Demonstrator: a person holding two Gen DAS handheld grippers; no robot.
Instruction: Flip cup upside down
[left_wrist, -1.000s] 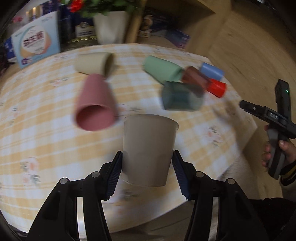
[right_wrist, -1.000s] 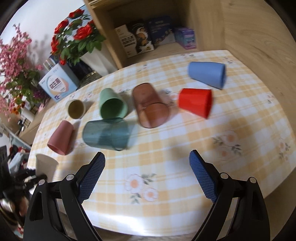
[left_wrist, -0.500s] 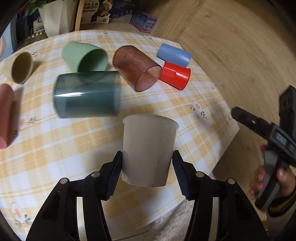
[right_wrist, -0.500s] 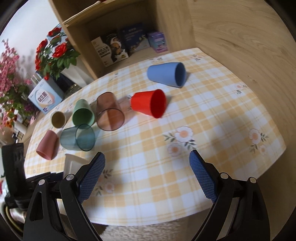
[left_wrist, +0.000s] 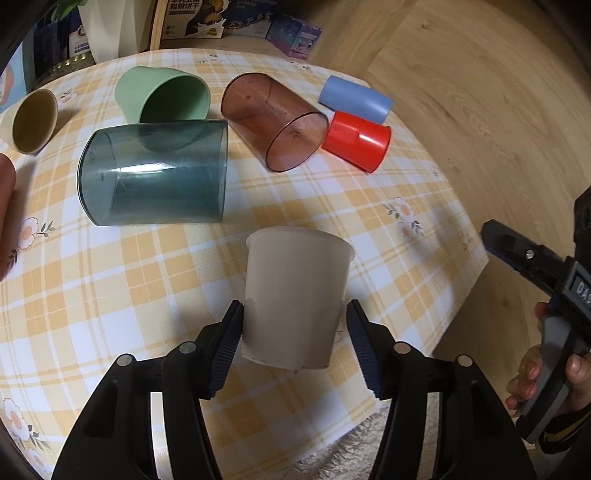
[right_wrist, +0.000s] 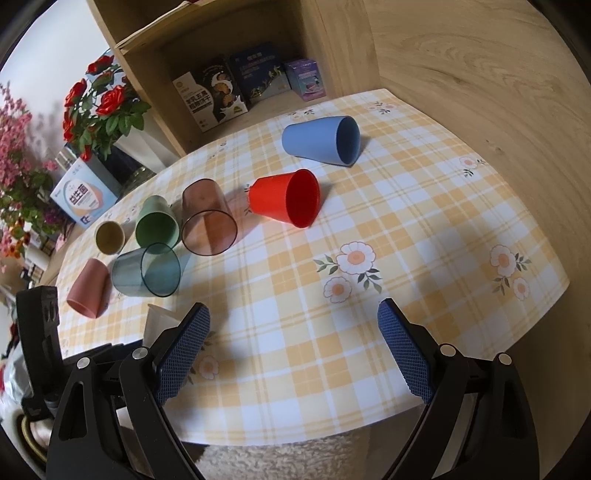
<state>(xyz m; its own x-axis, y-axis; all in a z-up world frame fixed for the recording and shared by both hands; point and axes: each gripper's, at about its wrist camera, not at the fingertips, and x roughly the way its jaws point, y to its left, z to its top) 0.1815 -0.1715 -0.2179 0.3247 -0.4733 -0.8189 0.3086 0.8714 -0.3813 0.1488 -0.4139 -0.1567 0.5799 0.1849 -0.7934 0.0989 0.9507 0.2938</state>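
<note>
Your left gripper (left_wrist: 295, 328) clamps the beige cup (left_wrist: 295, 299) by its lower wall, mouth pointing away, above the checked tablecloth (left_wrist: 332, 206) on the near side of the teal tumbler (left_wrist: 155, 173). Your right gripper (right_wrist: 293, 350) hangs wide open, holding nothing. Roll the wrist fully before lowering, landing the rim flat, clear of the tumbler.

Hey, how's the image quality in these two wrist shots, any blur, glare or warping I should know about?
Left wrist view: sharp in the middle, with the beige cup crisp; a bright glare streak on the red cup; the right hand at the edge looks soft. Right wrist view: sharp, evenly lit, soft shadows beside the blue cup; strong fisheye bending of the table edge, dark corners.
</note>
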